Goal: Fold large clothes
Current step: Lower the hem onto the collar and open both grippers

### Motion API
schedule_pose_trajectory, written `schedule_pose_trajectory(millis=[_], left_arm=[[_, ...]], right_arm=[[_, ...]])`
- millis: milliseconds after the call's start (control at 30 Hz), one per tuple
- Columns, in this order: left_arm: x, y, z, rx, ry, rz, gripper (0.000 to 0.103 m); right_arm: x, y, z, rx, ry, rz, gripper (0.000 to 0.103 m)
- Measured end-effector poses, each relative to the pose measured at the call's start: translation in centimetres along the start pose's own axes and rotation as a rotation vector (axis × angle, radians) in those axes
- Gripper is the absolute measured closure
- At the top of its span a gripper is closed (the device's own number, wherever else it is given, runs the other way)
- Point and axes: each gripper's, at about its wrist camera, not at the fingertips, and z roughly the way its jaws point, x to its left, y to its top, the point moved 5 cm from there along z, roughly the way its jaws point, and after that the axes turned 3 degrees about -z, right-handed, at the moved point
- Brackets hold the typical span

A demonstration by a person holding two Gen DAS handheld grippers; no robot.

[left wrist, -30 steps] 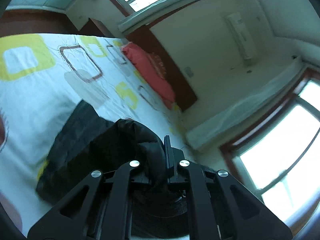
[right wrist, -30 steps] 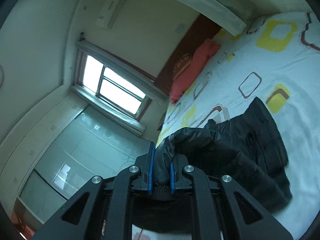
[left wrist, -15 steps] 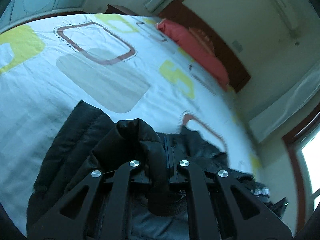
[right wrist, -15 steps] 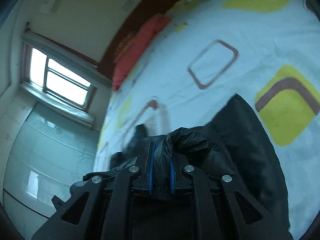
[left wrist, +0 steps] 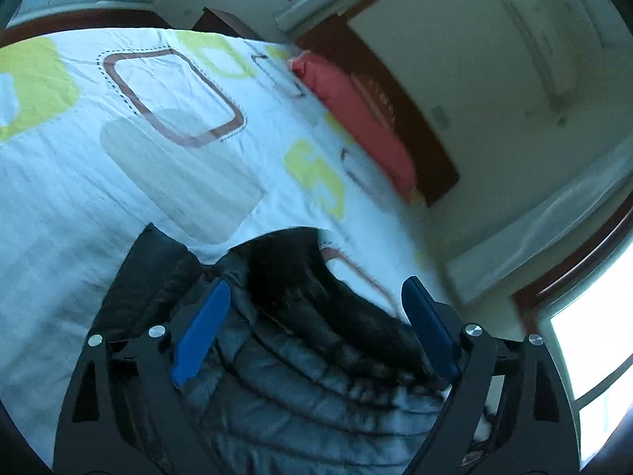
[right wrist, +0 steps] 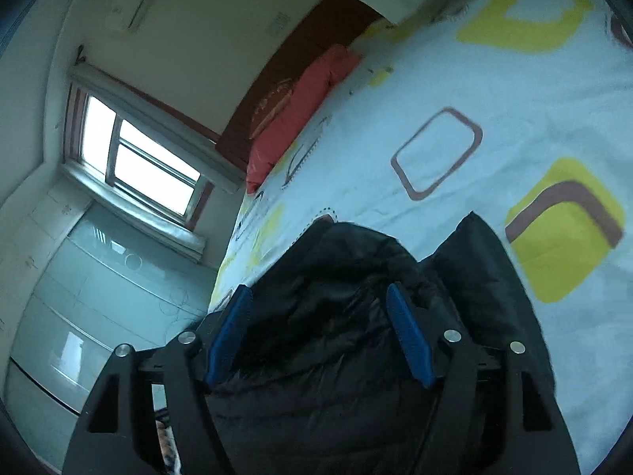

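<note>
Left wrist view: the left gripper (left wrist: pixel 314 297) has just been opening and its 2 blue fingers (left wrist: pixel 199 334) now stand wide, with the black quilted jacket (left wrist: pixel 300 372) lying loose between them, untouched by either pad. The jacket rests on the bed (left wrist: pixel 79 182), at its near edge, and its lower part is cut off by the frame and hidden behind the gripper's black arms. A dark fold (left wrist: pixel 285 261) at its far end is blurred, so whether it is a hood or a collar cannot be told. Beyond the jacket the patterned sheet lies open and bare up to the red pillow (left wrist: pixel 356 118) against the headboard. The bed's right edge runs just beside the right-hand finger.

Right wrist view: the right gripper (right wrist: pixel 318 301) has also just been opening; its fingers (right wrist: pixel 407 340) stand apart, a little narrower, with a mound of jacket (right wrist: pixel 336 316) rising between them and no pad visibly pressing it. The jacket's lower end is hidden under the gripper. A flat black panel (right wrist: pixel 486 277) reaches to the right onto the sheet. Bare sheet spreads above and to the right. The bed's left edge falls just beside the left-hand finger, with a window (right wrist: pixel 134 158) beyond.
</note>
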Motion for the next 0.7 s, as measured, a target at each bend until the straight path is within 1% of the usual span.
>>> schedule_pose_trajectory(millis=[33, 100, 133, 167, 200, 233, 300, 367, 433, 467, 500, 533, 567, 600, 667, 700], left_arm=[[-0.1, 0.0, -0.4, -0.007, 0.006, 0.008, 0.015], [-0.5, -0.5, -0.5, -0.014, 0.062, 0.085, 0.015], [-1.1, -0.8, 0.0, -0.001, 0.094, 0.141, 0.017], [-1.6, -1.3, 0.7, 0.010, 0.140, 0.216, 0.020], [-1.9, -1.5, 1.2, 0.008, 0.166, 0.256, 0.020], [-2.2, -1.7, 1.7, 0.008, 0.181, 0.288, 0.020], [-3.0, -1.9, 3.1, 0.010, 0.199, 0.346, 0.020], [-3.1, -1.7, 4.3, 0.007, 0.220, 0.363, 0.020], [-2.7, -1.3, 5.8, 0.005, 0.262, 0.364, 0.020], [-2.0, -1.2, 6.7, 0.014, 0.307, 0.366, 0.020], [-0.7, -1.3, 7.7, 0.042, 0.380, 0.365, 0.020], [0.5, -1.4, 8.6, 0.068, 0.431, 0.357, 0.020], [2.0, -1.7, 9.5, 0.109, 0.469, 0.340, 0.020], [2.8, -1.9, 9.9, 0.126, 0.469, 0.323, 0.020], [2.4, -1.6, 9.5, 0.111, 0.457, 0.325, 0.020], [1.9, -1.4, 8.9, 0.094, 0.429, 0.322, 0.020]], right_arm=[[0.3, -0.3, 0.0, 0.008, -0.026, -0.020, 0.034], [1.5, -1.1, 1.4, 0.052, -0.091, -0.086, 0.035], [2.0, -1.3, 2.2, 0.072, -0.135, -0.133, 0.040], [2.9, -1.5, 3.1, 0.089, -0.185, -0.200, 0.042], [3.9, -1.5, 4.1, 0.100, -0.217, -0.259, 0.044], [4.6, -1.4, 4.8, 0.106, -0.234, -0.297, 0.046], [6.3, -1.3, 7.2, 0.126, -0.281, -0.388, 0.048], [7.1, -1.2, 9.2, 0.139, -0.311, -0.434, 0.048], [7.5, -1.5, 11.0, 0.151, -0.344, -0.482, 0.048], [7.5, -2.0, 12.2, 0.167, -0.369, -0.514, 0.048], [7.1, -2.6, 13.3, 0.199, -0.390, -0.531, 0.048], [6.2, -3.3, 14.6, 0.253, -0.410, -0.526, 0.048], [5.3, -3.5, 15.0, 0.278, -0.418, -0.518, 0.047], [5.3, -3.5, 15.2, 0.277, -0.424, -0.524, 0.047], [5.8, -3.0, 14.8, 0.280, -0.420, -0.531, 0.048], [6.0, -2.5, 14.0, 0.260, -0.400, -0.522, 0.048]])
